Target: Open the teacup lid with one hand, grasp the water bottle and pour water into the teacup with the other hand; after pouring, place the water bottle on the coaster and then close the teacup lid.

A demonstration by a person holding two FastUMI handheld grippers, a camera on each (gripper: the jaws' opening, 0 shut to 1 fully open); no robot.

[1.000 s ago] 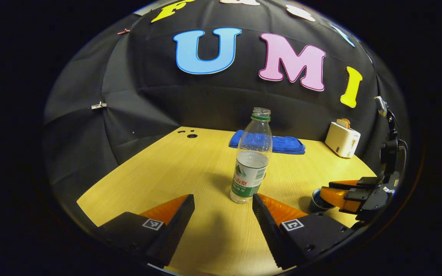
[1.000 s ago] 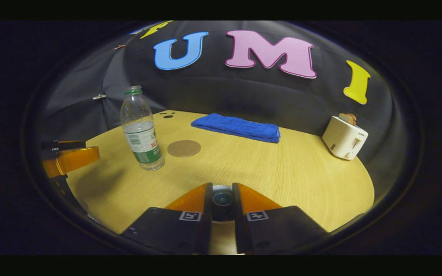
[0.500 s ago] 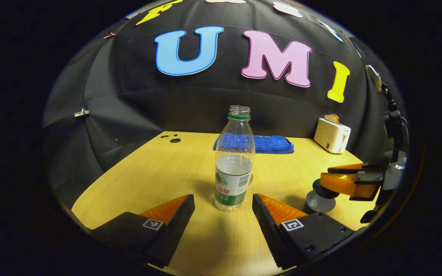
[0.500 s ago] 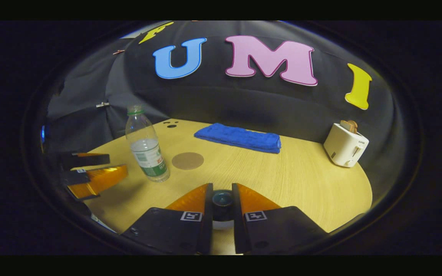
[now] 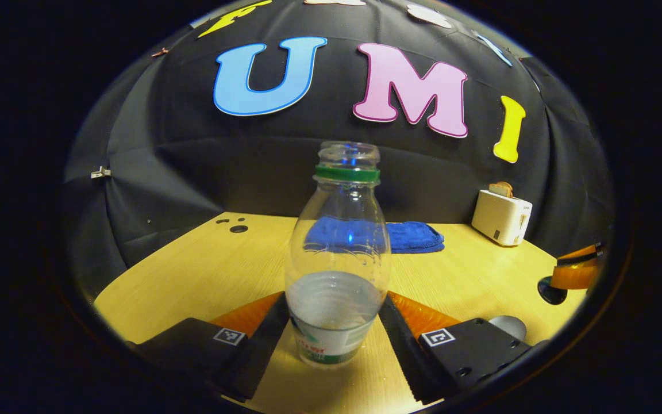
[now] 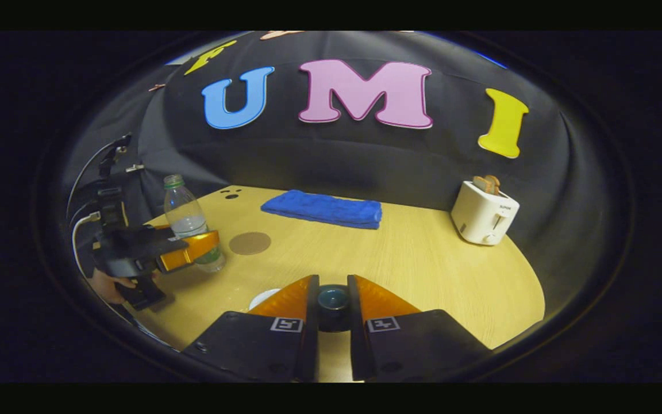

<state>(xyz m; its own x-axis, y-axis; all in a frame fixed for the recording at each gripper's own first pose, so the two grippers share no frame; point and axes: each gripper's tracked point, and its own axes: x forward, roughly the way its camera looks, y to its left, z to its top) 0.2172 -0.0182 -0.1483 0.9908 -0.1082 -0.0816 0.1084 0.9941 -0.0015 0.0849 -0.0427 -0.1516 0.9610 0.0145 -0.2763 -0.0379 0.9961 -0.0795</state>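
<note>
A clear, uncapped water bottle (image 5: pixel 337 287), about half full and with a green neck ring, stands on the wooden table (image 5: pixel 193 270). My left gripper (image 5: pixel 334 302) is open and straddles its lower body, one finger on each side; the right gripper view shows the same gripper (image 6: pixel 190 253) around the bottle (image 6: pixel 184 213). My right gripper (image 6: pixel 333 282) is shut on the dark knob of the teacup lid (image 6: pixel 333 300), held up off the cup. The pale teacup (image 6: pixel 262 298) sits on the table below and to the left, partly hidden by a finger; its rim (image 5: pixel 508 326) peeks over my left gripper's right finger. A round brown coaster (image 6: pixel 249 242) lies just right of the bottle.
A folded blue towel (image 6: pixel 322 209) lies at the back of the table. A white toaster (image 6: pixel 483 213) with toast stands at the back right. A hand (image 6: pixel 110 284) holds the left gripper at the table's left edge. Bare wood stretches between towel and right gripper.
My left gripper has moved forward until the bottle stands between its open fingers. My right gripper has carried the lid up and away to the right, uncovering the teacup.
</note>
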